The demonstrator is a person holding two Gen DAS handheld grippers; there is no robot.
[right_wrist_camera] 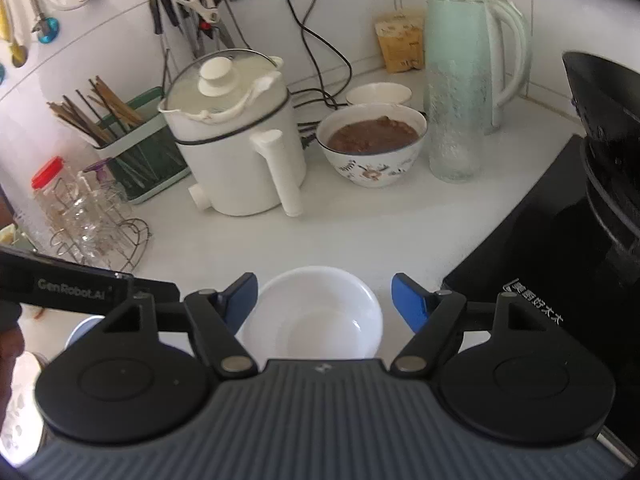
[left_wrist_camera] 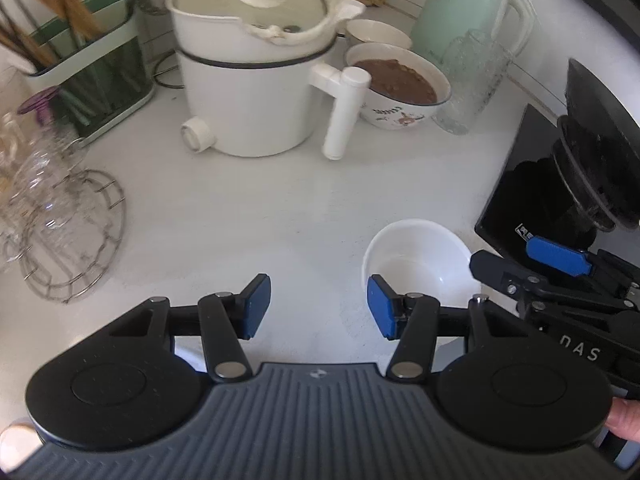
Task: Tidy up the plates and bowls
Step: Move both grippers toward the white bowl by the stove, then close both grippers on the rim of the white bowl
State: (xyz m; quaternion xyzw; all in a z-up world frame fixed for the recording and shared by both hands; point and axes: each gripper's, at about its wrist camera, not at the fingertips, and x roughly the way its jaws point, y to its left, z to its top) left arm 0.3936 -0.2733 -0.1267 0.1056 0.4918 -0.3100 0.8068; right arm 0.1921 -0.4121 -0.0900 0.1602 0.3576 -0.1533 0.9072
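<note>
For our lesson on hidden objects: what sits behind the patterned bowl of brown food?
Behind the patterned bowl sits a plain white bowl, only its rim and upper wall showing. Its lower part and contents are covered. Black cords run beside it.

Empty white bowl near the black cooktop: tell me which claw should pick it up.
Right. The right claw is open with the empty white ceramic bowl centred between its fingers; the left claw is open over bare counter, the bowl off to its right.
</note>
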